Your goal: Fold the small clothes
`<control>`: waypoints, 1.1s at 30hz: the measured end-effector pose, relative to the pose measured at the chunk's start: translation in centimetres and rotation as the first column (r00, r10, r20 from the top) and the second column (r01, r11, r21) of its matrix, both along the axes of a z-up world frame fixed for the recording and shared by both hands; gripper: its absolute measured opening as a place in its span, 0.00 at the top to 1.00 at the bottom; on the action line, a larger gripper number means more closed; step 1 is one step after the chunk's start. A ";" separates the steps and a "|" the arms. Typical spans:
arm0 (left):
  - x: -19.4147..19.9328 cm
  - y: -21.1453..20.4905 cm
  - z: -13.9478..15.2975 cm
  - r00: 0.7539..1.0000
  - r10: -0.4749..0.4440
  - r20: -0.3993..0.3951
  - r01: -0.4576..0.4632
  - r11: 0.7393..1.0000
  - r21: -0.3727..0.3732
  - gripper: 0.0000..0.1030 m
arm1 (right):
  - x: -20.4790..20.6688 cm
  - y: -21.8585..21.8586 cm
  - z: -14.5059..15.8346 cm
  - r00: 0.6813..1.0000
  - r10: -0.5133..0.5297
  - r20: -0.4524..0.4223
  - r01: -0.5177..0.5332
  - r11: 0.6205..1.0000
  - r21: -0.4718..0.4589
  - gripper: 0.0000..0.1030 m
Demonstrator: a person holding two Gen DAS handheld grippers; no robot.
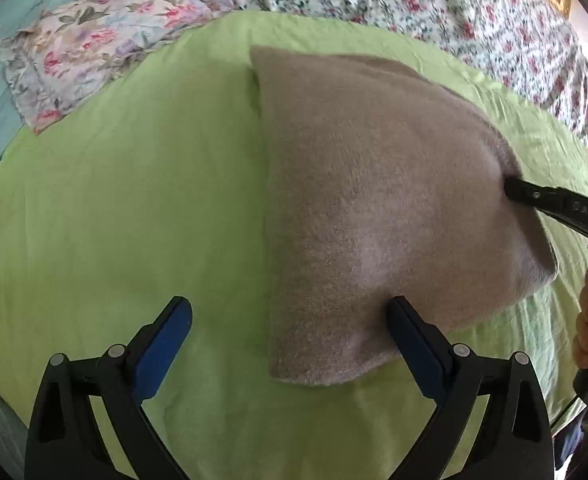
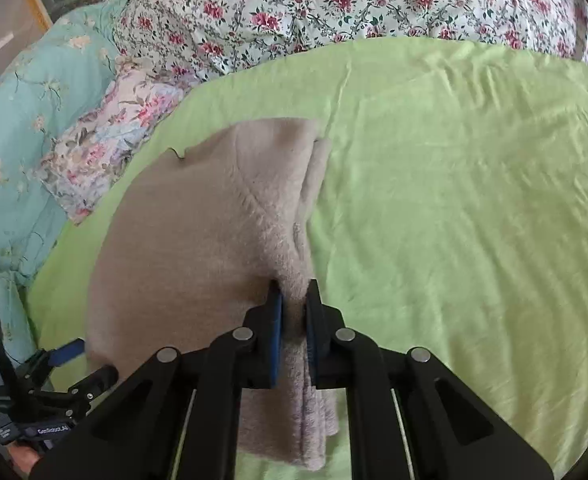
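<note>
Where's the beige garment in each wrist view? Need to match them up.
Left wrist: the beige fleece garment fills centre to right; right gripper pinches its right edge, and the left gripper is open at its near corner.
Right wrist: the garment sits left of centre.
Shared landmark: the green sheet.

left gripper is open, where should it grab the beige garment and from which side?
Probably the near corner of the beige garment, coming in low from the near side. That folded edge lies flat on the green sheet between the open fingers of the left gripper, while the right gripper already pinches the bunched right edge.
</note>
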State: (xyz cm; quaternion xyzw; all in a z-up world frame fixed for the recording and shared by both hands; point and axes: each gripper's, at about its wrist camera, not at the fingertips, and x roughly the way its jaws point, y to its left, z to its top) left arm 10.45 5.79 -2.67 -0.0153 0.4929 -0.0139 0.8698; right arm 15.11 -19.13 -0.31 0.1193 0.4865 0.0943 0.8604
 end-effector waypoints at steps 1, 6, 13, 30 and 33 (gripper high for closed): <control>0.1 -0.2 -0.4 1.000 -0.001 -0.010 0.001 1.000 -0.002 0.05 | 0.1 0.0 -0.7 1.000 -0.001 -0.015 0.001 1.000 -0.006 0.89; -0.1 0.5 0.1 1.000 0.004 -0.011 -0.004 1.000 -0.018 0.05 | -0.9 -0.5 -0.2 0.999 -0.034 -0.019 0.035 0.999 0.027 0.76; -1.9 0.8 1.8 0.999 0.036 0.017 -0.036 0.999 -0.003 0.05 | -5.1 -0.3 2.9 0.998 -0.044 0.044 0.044 0.999 0.011 0.75; -8.4 1.1 4.2 0.997 -0.041 0.066 0.032 0.991 0.132 0.02 | -14.1 3.4 4.0 0.992 0.118 0.047 -0.116 0.992 -0.055 0.16; -9.1 0.4 5.5 0.995 -0.079 0.068 0.069 0.987 0.147 0.02 | -14.6 3.4 4.2 0.988 0.157 0.008 -0.156 0.987 -0.037 0.15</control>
